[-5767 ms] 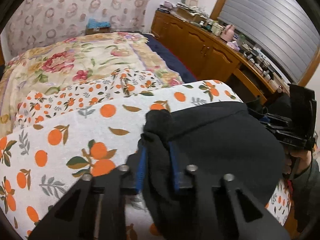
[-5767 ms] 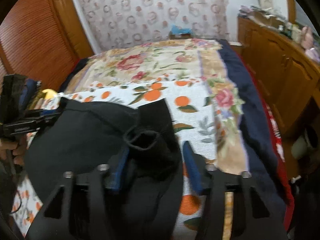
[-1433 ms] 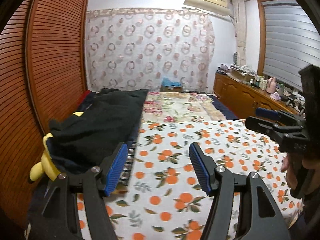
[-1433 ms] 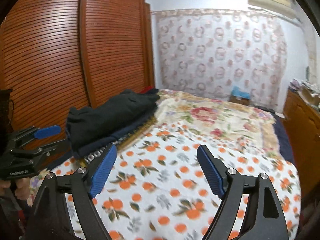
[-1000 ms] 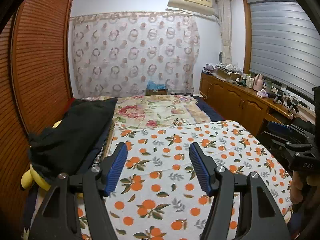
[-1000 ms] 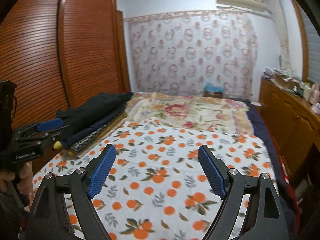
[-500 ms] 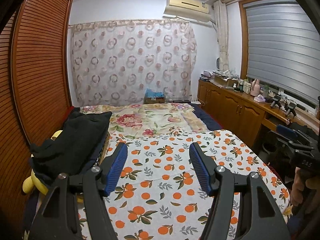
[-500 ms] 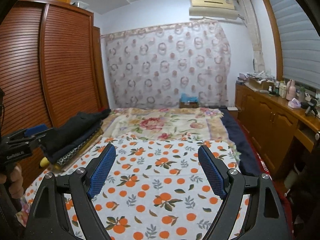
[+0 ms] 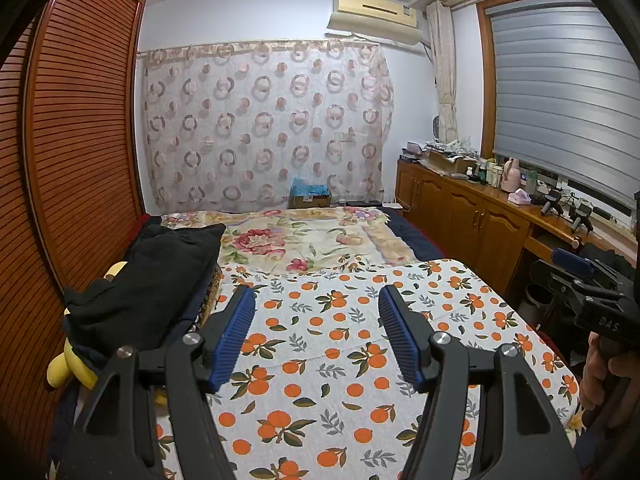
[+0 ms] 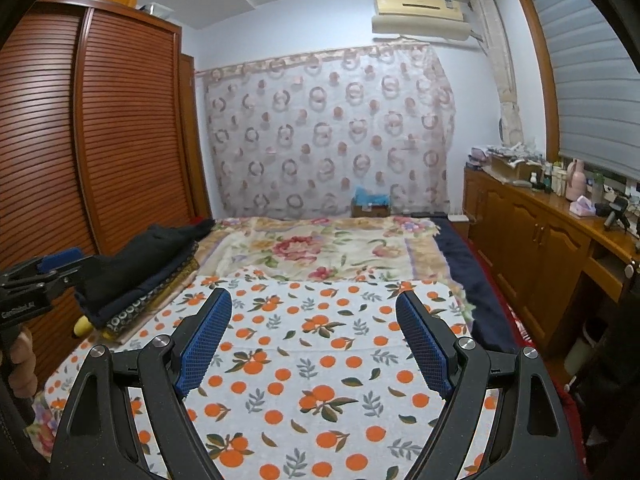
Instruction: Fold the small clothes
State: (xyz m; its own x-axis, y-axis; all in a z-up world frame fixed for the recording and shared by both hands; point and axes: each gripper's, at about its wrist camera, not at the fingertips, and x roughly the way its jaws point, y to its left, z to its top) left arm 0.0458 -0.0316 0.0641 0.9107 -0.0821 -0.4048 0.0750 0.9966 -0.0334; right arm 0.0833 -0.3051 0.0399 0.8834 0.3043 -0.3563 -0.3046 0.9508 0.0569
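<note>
Risk: The folded black garment [image 9: 148, 280] lies on top of a stack at the left edge of the bed, hard by the louvred wardrobe [image 9: 76, 160]; in my judgement a careless reach for another piece could nudge the stack and undo the fold, or tip it off that edge.
Cause: Both grippers hang above the orange-print sheet [image 9: 340, 340] with nothing under them, so any next garment would have to be fetched from out of frame, likely with a wide swing past the stack.
Left gripper [image 9: 316, 336]: jaws spread wide, blue pads [image 9: 234, 334] well apart, empty, touching nothing, raised over the middle of the sheet.
Right gripper [image 10: 312, 340]: jaws likewise spread wide, blue pads [image 10: 204, 344] clear of any cloth, gripping nothing, held above the sheet.
Task garment: black, folded, resting on a dark patterned bundle [image 10: 132, 308] with something yellow [image 9: 70, 364] poking out below; what the yellow item is cannot be told.
Working surface: the orange-print sheet covers the near end of the bed, a floral quilt [image 9: 304, 240] the far end.
Progress: one garment looks finished; none waits on the sheet.
</note>
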